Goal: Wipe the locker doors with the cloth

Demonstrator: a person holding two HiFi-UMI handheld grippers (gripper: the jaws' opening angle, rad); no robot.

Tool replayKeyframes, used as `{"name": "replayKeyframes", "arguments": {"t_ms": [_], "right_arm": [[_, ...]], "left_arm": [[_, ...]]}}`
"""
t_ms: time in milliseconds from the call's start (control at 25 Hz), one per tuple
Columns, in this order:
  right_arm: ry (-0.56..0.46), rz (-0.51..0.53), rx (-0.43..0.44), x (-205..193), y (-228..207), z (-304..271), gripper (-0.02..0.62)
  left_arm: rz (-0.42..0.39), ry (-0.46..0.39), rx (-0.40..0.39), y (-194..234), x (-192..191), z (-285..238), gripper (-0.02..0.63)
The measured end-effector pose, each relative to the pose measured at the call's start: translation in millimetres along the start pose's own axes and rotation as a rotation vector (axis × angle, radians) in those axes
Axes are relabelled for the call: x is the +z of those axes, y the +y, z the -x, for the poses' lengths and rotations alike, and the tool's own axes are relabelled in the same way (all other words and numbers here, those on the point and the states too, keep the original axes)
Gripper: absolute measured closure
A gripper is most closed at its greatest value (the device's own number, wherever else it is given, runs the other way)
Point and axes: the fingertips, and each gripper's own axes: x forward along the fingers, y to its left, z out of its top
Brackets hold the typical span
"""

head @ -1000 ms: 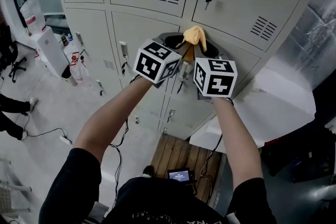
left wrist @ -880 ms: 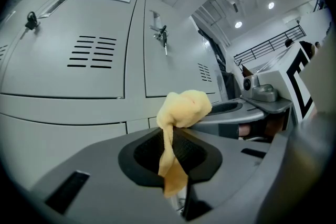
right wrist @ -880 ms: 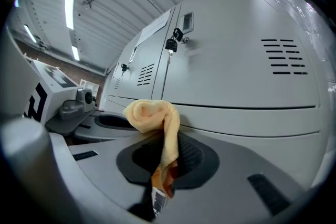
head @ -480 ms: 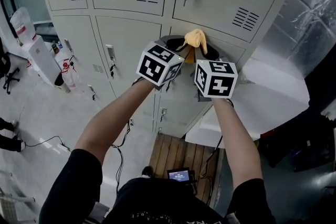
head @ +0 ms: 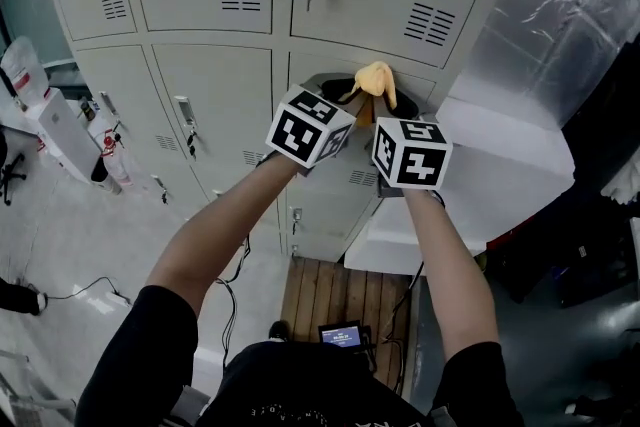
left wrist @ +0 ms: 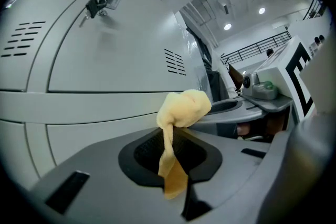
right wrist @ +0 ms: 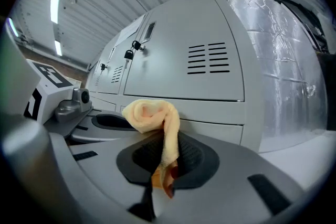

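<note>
L gripper & R gripper, arms outstretched, jointly clamp cloth.

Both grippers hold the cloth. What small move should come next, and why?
Probably push the cloth forward onto the door, then start wiping. The left gripper and right gripper are both shut on it, it is bunched just before the door, and contact is not clear.

Head view from high above, facing steeply down at pale grey metal locker doors, each gripper view close along its own jaws, facing those doors at near range, tilted upward, all three sharing the bunched yellow cloth and the doors behind it
</note>
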Motion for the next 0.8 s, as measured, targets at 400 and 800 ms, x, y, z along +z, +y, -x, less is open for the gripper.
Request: {"name": "replayKeyframes", "arguments": {"t_ms": [400, 800], "right_arm": [[0.024, -0.023, -0.096, -8, -49, 22, 0.534], [0.057, -0.048, -0.179, -15, -82, 38, 0.534]], "left_arm": [[-0.014, 0.005, -0.079, -39, 8, -36, 0.549], [-0.019, 0.01, -0.138, -66, 12, -60, 0.549]]}}
